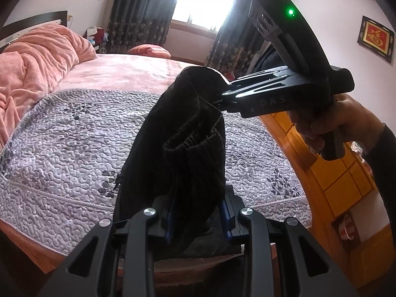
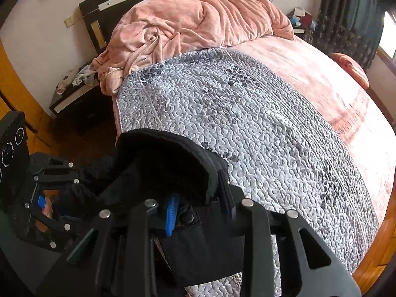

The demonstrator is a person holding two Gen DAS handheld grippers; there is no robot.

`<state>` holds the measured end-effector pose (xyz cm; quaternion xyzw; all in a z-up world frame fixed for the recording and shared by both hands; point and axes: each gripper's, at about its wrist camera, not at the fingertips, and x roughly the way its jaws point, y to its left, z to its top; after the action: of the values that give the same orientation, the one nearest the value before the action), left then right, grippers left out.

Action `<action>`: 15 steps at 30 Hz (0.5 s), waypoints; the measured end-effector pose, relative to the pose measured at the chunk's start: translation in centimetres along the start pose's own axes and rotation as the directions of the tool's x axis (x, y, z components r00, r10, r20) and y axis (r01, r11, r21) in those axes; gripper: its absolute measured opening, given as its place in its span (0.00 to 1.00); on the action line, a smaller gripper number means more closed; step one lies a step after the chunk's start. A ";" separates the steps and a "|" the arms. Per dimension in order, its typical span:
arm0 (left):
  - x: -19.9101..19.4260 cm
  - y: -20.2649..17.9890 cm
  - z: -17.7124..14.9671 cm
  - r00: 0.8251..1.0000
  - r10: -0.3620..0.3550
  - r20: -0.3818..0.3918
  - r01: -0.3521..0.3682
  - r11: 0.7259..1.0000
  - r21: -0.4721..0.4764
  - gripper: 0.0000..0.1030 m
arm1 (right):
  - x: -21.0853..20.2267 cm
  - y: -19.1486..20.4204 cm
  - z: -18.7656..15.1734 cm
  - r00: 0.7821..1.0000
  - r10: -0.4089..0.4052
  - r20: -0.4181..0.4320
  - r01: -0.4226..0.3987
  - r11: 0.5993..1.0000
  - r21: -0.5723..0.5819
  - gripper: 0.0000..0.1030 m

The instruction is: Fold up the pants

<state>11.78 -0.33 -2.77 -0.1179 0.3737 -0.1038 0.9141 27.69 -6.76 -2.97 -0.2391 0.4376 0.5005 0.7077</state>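
Note:
Black pants [image 1: 188,143] hang bunched between my two grippers above the grey quilted bedspread [image 1: 74,153]. My left gripper [image 1: 198,220] is shut on the lower bunch of the pants. My right gripper [image 1: 220,99] is shut on the top edge of the pants, higher and farther away. In the right wrist view the pants [image 2: 173,170] drape over my right gripper [image 2: 200,215], whose blue pads clamp the cloth. My left gripper [image 2: 49,198] shows at the left, gripping the same cloth.
A pink blanket [image 2: 198,17] is heaped at the headboard on the pink sheet [image 2: 334,94]. A dark nightstand [image 2: 71,96] stands beside the bed. An orange wooden wardrobe [image 1: 334,173] and the wooden floor lie right of the bed. Curtains [image 1: 138,12] frame a bright window.

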 end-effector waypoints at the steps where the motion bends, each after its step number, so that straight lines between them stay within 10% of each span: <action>1: 0.1 -0.2 -0.1 1.000 -0.002 -0.003 0.002 1.000 0.004 0.29 | 0.0 -0.1 -0.2 1.000 0.000 0.001 0.000 1.000 0.004 0.28; 15: 2.4 -2.7 -0.9 0.999 -0.017 -0.044 0.019 0.998 0.061 0.29 | -0.2 -1.8 -3.4 1.000 -0.009 0.014 0.008 0.999 0.039 0.28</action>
<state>12.54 -3.64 -4.17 -0.0908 0.3889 -0.1260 0.9081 28.02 -10.22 -4.72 -0.2234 0.4412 0.4906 0.7174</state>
